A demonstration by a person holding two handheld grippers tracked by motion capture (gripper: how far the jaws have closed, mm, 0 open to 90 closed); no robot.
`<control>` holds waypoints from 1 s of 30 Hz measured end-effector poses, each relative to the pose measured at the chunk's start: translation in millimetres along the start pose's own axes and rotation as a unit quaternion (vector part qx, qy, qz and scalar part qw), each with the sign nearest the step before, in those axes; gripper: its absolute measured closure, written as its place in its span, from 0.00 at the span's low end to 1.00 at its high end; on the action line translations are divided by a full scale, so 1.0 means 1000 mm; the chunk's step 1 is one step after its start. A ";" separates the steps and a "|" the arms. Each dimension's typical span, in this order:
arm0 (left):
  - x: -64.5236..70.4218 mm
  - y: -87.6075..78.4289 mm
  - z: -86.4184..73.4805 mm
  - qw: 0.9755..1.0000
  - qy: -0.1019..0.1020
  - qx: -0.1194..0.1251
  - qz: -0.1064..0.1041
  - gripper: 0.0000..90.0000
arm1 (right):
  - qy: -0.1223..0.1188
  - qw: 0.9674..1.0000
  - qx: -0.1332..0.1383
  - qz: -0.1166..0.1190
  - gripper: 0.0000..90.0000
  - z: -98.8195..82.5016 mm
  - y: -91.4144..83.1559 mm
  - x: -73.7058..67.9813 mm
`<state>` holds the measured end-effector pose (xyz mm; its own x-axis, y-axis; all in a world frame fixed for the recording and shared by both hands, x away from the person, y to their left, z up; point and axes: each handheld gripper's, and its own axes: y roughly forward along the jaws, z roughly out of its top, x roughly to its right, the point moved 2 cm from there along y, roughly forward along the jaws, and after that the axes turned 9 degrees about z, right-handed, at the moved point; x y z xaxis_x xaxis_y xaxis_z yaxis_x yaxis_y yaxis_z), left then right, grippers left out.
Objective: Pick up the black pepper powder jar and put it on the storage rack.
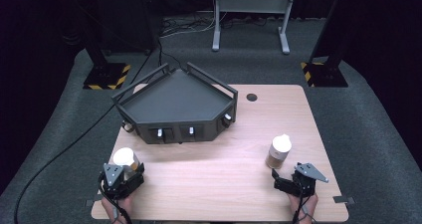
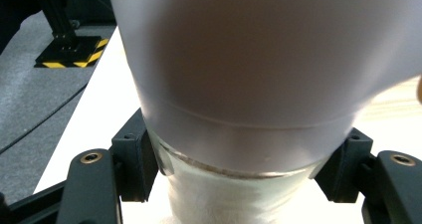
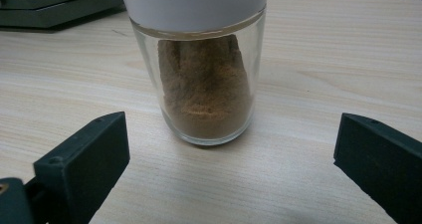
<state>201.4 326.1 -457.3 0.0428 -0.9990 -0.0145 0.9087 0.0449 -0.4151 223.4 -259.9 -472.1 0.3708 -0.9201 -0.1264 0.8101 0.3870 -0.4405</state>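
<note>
Wooden worktop [image 1: 219, 179], light grain, set on grey carpet. A dark wedge-shaped tray [image 1: 176, 104] with raised rails sits at the far-left part of it.

Left gripper [image 1: 121, 176]: near the front-left corner of the worktop, clamped on a glass jar with a white lid [image 1: 125, 158]. In the left gripper view the jaws press the glass on both sides just under the lid; the jar [image 2: 249, 84] is so close to the lens that the lid is a blurred white mass. Contents look white or pale; cannot tell more. Whether the jar base rests on the worktop cannot be told.

Right gripper [image 1: 282, 180]: near the front-right of the worktop, jaws spread wide, nothing between the pads. A second jar, a glass spice jar with brown powder [image 1: 278, 152], stands upright on the worktop just beyond the jaw tips, white cap on top. In the right gripper view this jar [image 3: 204, 84] sits centred ahead of the two black jaws, apart from both; powder fills most of the glass.

The two jars are well apart, one on each side of the worktop. A hand [image 1: 302, 206] shows behind the right gripper at the near edge.
</note>
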 end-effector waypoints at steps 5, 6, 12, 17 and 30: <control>0.002 0.000 0.008 1.000 0.001 0.001 -0.006 0.34 | 0.001 1.000 0.000 0.001 0.00 0.000 0.000 0.000; 0.003 0.000 0.010 1.000 0.002 0.001 -0.007 0.34 | 0.001 1.000 0.000 0.001 0.00 0.000 0.000 0.000; 0.006 0.000 0.018 1.000 0.006 0.005 -0.013 0.34 | -0.002 1.000 -0.001 0.000 0.00 0.000 0.000 0.000; 0.010 0.003 0.026 1.000 0.018 0.004 -0.020 0.34 | -0.001 1.000 0.000 0.001 0.00 0.000 0.000 0.000; 0.014 0.005 0.036 0.999 0.030 0.006 -0.040 0.34 | -0.006 1.000 -0.004 0.000 0.00 0.001 0.001 -0.001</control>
<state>221.3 312.7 -426.8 -0.0542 -0.9979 -0.0356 0.9135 -0.0351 -0.4053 224.2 -258.7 -471.5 0.3769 -0.9189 -0.1163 0.8061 0.3873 -0.4475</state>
